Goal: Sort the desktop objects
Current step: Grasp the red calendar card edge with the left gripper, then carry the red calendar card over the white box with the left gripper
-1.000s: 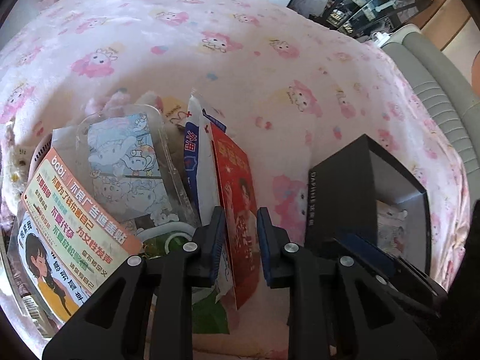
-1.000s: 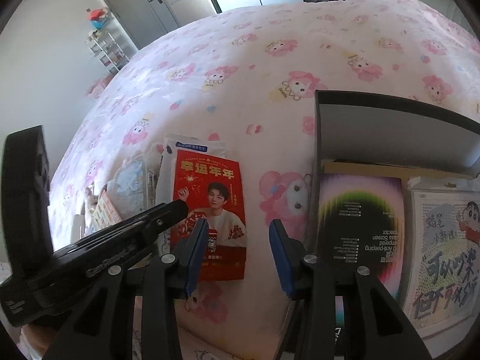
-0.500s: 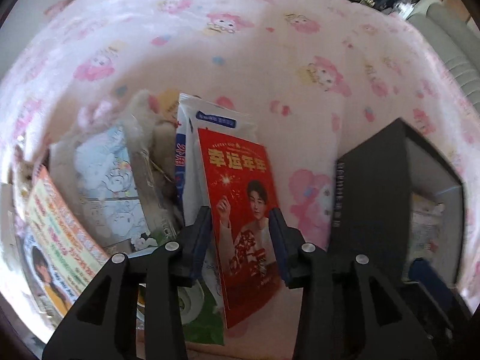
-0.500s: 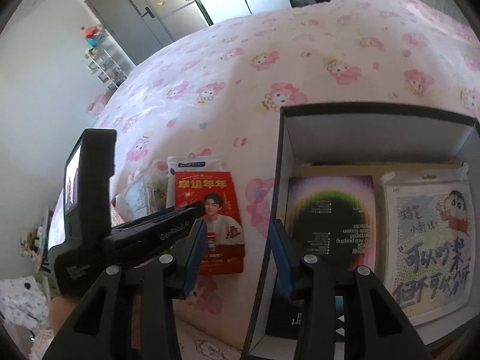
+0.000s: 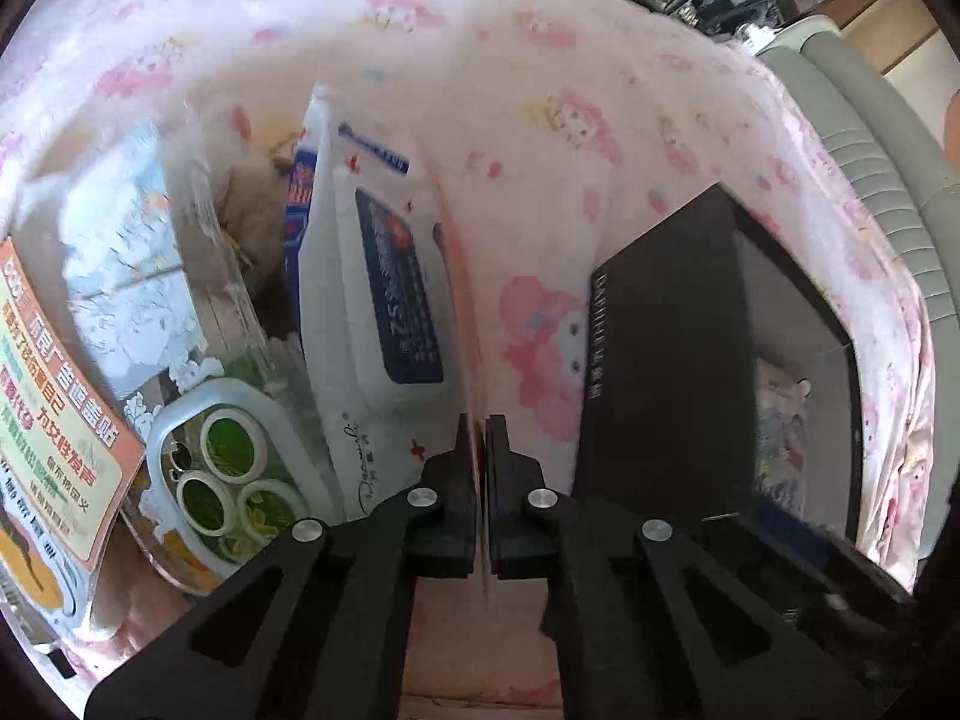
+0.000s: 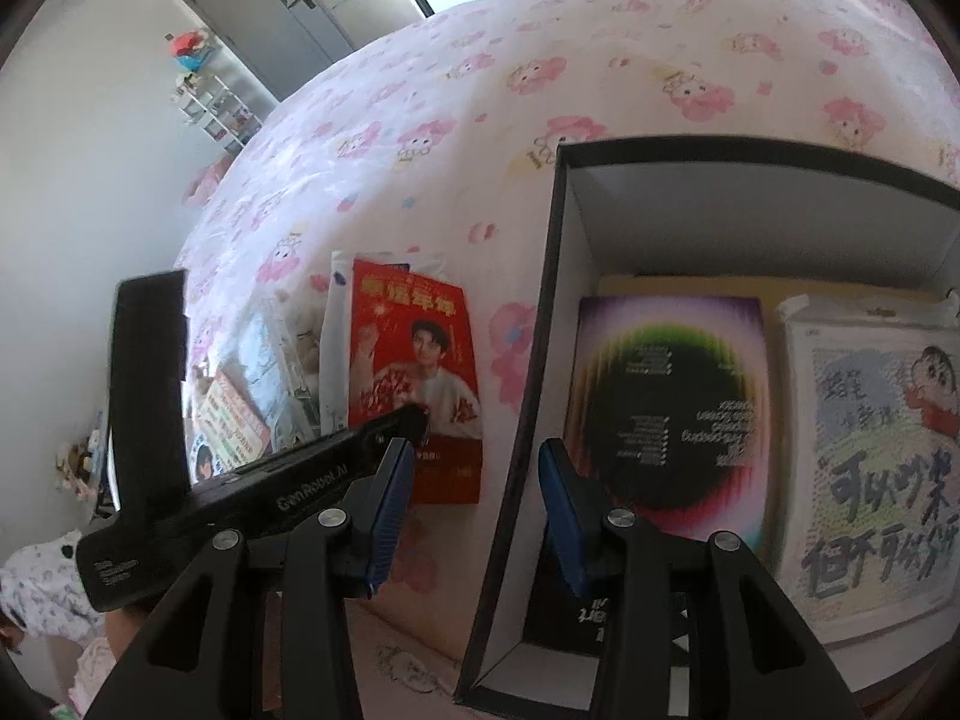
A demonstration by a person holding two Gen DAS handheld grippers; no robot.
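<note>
— On the pink cartoon-print bedspread [image 6: 540, 48], where's the red card [image 6: 414, 354]?
— Just left of the black box [image 6: 528, 396], its edge pinched between the left gripper [image 5: 480, 438], whose jaws have just closed.
— And the right gripper [image 6: 474, 480]?
— Partly apart, straddling the box's wall, gripping nothing.

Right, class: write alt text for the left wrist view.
The left gripper pinches a thin red card edge-on above a pink cartoon-print cloth. A white pack and other packets lie left; an open black box stands right.
</note>
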